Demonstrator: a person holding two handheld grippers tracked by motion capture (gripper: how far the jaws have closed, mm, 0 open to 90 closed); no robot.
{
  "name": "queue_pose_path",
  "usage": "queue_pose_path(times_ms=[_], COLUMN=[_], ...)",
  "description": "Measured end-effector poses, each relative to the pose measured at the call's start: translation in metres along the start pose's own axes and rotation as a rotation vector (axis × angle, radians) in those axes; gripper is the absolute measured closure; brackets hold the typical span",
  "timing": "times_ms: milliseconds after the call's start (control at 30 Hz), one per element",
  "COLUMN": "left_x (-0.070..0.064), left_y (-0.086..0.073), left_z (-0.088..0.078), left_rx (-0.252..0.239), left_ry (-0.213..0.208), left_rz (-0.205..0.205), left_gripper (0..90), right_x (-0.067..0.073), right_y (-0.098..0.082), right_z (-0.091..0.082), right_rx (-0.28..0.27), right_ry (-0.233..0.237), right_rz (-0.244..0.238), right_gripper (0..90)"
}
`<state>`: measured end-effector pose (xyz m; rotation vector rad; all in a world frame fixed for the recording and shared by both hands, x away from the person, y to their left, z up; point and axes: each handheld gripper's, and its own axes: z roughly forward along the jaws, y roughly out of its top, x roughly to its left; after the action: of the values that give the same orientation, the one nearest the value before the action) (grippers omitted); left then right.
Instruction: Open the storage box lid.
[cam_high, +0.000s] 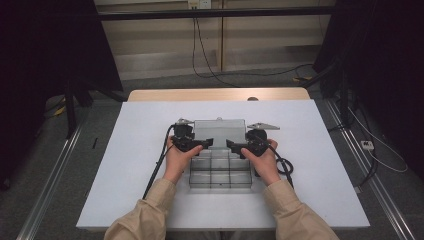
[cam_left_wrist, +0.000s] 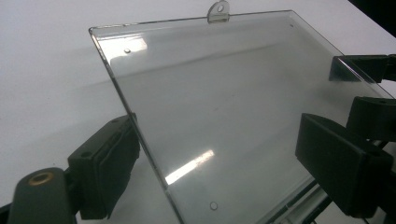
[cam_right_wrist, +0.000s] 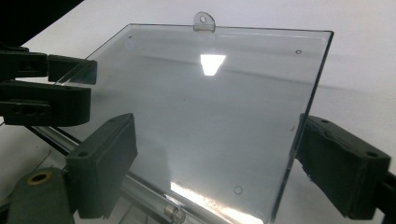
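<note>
The clear box (cam_high: 220, 169) sits mid-table (cam_high: 320, 150), its open lid (cam_left_wrist: 224, 116) lying back flat, hang tab pointing away from the person. Left gripper (cam_high: 201, 144) and right gripper (cam_high: 235, 146) stand spread at the lid's side edges, pinching nothing. Glare and clear plastic blur the compartments; hands hide the box's sides.

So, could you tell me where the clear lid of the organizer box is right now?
In the high view the clear lid stands open at the table's centre, hinged behind the compartment box, between the left gripper and right gripper.
</note>
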<state>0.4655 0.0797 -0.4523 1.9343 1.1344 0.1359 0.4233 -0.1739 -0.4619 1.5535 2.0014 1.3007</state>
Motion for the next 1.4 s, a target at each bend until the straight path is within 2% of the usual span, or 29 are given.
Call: queue_pose_path(times_ms=[700, 1400], left_x=[0.006, 0.010], left_y=[0.003, 0.002], left_z=[0.010, 0.012], left_rx=[0.008, 0.034], left_ry=[-0.004, -0.014], left_rz=[-0.044, -0.080], left_gripper=[10.7, 8.0], right_x=[-0.005, -0.009], right_y=[0.004, 0.003], right_z=[0.010, 0.012], right_rx=[0.028, 0.065], right_ry=[0.018, 0.044], right_rz=[0.032, 0.100], right_gripper=[7.2, 7.4])
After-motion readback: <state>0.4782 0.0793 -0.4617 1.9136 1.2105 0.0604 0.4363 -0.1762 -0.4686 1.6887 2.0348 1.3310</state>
